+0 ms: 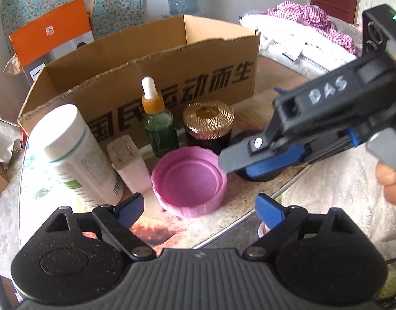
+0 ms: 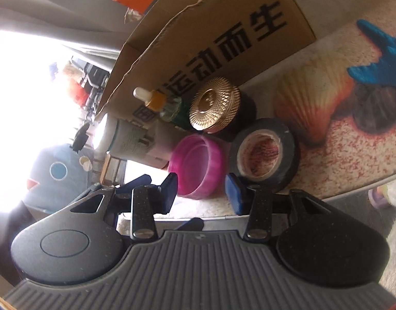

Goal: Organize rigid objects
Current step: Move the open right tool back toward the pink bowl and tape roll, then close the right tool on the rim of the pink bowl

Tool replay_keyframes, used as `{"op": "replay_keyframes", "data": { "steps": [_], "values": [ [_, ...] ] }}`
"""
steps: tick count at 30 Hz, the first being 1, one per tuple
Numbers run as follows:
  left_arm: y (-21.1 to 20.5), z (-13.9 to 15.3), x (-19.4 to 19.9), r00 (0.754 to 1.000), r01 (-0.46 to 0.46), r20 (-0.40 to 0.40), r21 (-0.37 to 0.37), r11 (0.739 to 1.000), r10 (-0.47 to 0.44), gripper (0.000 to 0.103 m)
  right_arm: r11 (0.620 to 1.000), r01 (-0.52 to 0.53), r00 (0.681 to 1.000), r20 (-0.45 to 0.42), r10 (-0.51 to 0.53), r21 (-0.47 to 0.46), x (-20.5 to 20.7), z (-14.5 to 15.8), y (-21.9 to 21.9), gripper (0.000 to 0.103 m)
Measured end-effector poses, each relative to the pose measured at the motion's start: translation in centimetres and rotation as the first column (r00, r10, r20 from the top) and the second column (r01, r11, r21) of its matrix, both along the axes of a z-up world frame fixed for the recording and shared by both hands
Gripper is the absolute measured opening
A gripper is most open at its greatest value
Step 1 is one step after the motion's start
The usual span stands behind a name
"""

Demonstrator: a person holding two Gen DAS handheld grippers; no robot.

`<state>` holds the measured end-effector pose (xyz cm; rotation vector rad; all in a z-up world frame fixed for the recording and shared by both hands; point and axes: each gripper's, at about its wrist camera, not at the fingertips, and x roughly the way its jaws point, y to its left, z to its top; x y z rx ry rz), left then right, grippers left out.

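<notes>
Nothing packed yet: pink lid (image 1: pixel 189 180), tape roll (image 2: pixel 265 152), gold-lid jar (image 1: pixel 208 124), dropper btl (image 1: pixel 158 118) etc all sit on table by cardboard box (image 1: pixel 151 77). Left gripper (image 1: pixel 198 206) spread wide w/ nothing in it, near lid; right gripper (image 2: pixel 203 191) half-spread, grasping nothing

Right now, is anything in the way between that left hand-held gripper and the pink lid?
Nothing visible. The left hand-held gripper stands open just short of the pink lid; the right hand-held gripper hangs beside the lid's far edge, not between them.

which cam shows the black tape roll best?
Right wrist: the black tape roll lies flat in full view, ring and core visible, beside the pink lid. Left wrist shows only slivers behind the right gripper.
</notes>
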<state>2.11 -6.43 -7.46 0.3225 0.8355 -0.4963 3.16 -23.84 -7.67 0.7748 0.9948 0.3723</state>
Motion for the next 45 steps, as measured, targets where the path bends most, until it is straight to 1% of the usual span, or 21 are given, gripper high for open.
{"op": "replay_keyframes", "data": {
  "steps": [2,3,6,7,9,12,18,20,22,25,27,34,37,41,45],
  "values": [
    [0.0,-0.3,0.2,1.000,-0.004,-0.001,0.003,1.000,0.004,0.094,1.000,0.012,1.000,0.008,-0.012,0.000,0.1,0.0,-0.3,0.040],
    [-0.1,-0.3,0.3,1.000,-0.006,0.000,0.003,1.000,0.006,0.094,1.000,0.021,1.000,0.016,-0.020,-0.016,0.1,0.1,-0.4,0.040],
    [0.0,-0.4,0.4,1.000,-0.014,0.004,-0.001,1.000,0.014,0.094,0.994,0.058,0.998,0.033,-0.055,-0.096,0.1,0.6,-1.2,0.042],
    [0.0,-0.4,0.5,1.000,-0.017,0.005,-0.003,1.000,0.017,0.094,0.992,0.068,0.997,0.033,-0.065,-0.105,0.1,0.5,-1.5,0.042],
    [0.1,-0.4,0.5,1.000,-0.020,0.009,-0.004,1.000,0.020,0.094,0.994,0.073,0.997,0.029,-0.071,-0.087,0.1,0.5,-2.1,0.042],
    [0.0,-0.5,0.6,1.000,-0.025,0.013,0.002,1.000,0.025,0.094,0.996,0.050,0.998,0.037,-0.048,-0.076,0.1,0.7,-1.6,0.042],
    [0.2,-1.0,1.0,0.999,-0.031,0.007,-0.002,1.000,0.031,0.090,0.999,-0.008,0.999,0.051,0.010,-0.034,0.2,1.3,-0.3,0.042],
    [0.4,-1.1,1.1,0.999,-0.034,0.008,-0.008,0.999,0.034,0.088,0.999,-0.017,0.999,0.049,0.019,-0.046,0.4,1.2,0.2,0.042],
    [0.6,-1.3,1.3,0.999,-0.038,0.005,-0.014,0.999,0.038,0.081,0.998,-0.019,0.999,0.039,0.022,-0.056,0.8,1.1,0.6,0.042],
    [0.6,-1.6,1.6,0.999,-0.043,-0.003,-0.014,0.999,0.043,0.074,0.998,-0.022,0.999,0.034,0.024,-0.060,1.2,1.1,0.7,0.042],
    [0.6,-1.6,1.7,0.999,-0.043,-0.008,-0.027,0.999,0.043,0.071,0.996,-0.019,0.999,0.045,0.023,-0.086,1.2,1.3,0.7,0.042],
    [0.6,-1.6,1.5,0.999,-0.046,-0.012,-0.036,0.998,0.046,0.071,0.984,-0.021,0.996,0.078,0.035,-0.175,1.8,1.6,1.4,0.041],
    [0.8,-1.5,1.2,0.999,-0.043,-0.026,-0.040,0.998,0.042,0.071,0.984,-0.034,0.996,0.078,0.048,-0.176,1.8,1.6,1.7,0.041],
    [1.4,-1.3,0.7,0.998,-0.050,-0.049,-0.037,0.998,0.048,0.071,0.979,-0.070,0.993,0.076,0.086,-0.192,1.7,1.7,2.5,0.041],
    [2.0,-1.1,0.4,0.995,-0.076,-0.067,-0.034,0.997,0.073,0.071,0.965,-0.118,0.987,0.082,0.140,-0.235,2.0,1.9,3.9,0.041]
  ]
}}
